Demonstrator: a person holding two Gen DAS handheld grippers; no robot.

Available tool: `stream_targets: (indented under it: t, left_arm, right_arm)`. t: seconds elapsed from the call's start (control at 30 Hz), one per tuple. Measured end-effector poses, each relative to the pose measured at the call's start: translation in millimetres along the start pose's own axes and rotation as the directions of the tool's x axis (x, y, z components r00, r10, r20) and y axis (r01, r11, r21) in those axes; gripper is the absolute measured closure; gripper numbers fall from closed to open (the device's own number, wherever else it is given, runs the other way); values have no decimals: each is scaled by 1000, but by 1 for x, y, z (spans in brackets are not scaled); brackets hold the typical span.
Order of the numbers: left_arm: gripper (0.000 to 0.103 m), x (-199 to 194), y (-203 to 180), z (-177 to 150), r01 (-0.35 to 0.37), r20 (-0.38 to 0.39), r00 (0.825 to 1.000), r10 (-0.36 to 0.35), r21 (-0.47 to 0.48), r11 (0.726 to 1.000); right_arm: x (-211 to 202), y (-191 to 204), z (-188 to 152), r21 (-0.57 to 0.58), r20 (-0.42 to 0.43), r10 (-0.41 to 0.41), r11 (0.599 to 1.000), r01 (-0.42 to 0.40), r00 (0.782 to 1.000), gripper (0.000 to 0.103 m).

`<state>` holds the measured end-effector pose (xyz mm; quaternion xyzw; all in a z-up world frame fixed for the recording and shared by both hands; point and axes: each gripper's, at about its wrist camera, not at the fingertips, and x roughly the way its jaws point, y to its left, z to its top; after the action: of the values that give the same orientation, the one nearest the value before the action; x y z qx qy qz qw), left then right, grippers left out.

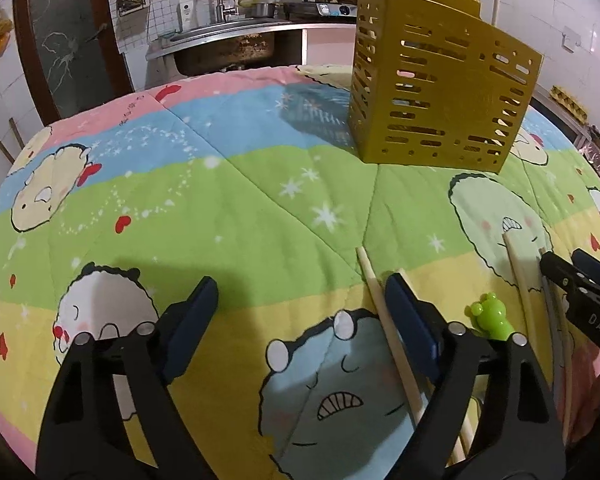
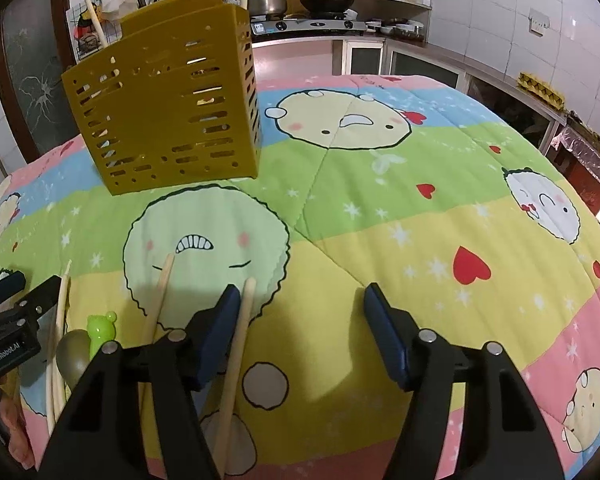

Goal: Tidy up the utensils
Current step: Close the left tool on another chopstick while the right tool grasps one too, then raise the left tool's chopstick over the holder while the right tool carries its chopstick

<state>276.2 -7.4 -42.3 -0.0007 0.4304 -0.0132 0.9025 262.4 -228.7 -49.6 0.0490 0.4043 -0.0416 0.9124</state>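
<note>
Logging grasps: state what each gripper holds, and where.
Nothing held. Left gripper and right gripper are both open; the chopsticks lie loose on the quilt.

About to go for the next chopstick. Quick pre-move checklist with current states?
1. Right tool open, nothing held: ok.
2. Left tool open, nothing held: ok.
3. Chopstick lies free on the quilt beside right tool's inner finger, not between the fingers: not ok.
4. Gold utensil holder upright, top open: ok.
5. Green frog-handled utensil and spoon crowd the other chopsticks: not ok.
6. Room left inside holder: cannot tell.
</note>
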Motion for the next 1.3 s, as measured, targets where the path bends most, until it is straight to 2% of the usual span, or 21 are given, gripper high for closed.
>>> stream_targets:
  t: [0.3,0.53,0.7,0.97,1.3]
  left_arm:
    - [37,-1,-12,-2,15,-32,999,-14,27,1000]
    - [56,4,-20,7,21,-59,998,-20,29,999]
    - [75,7,-22,15,39,-83,996,-38,18,999]
    - [91,11,-23,22,36,-87,996,-36,-3,999]
    - [99,11,-19,27,43,-66,997,-44,-18,999]
  right_arm:
    - [-4,6,-5,-13,-16,-29,999,29,999,50]
    - [3,11,3,-13,-36,-36,999,36,999,64]
    - [5,15,8,-19,-45,-41,999,40,998,78]
    - [8,16,13,-5,-43,-30,1000,30,999,94]
    - [4,7,21,48,-37,19,999,-17,999,96]
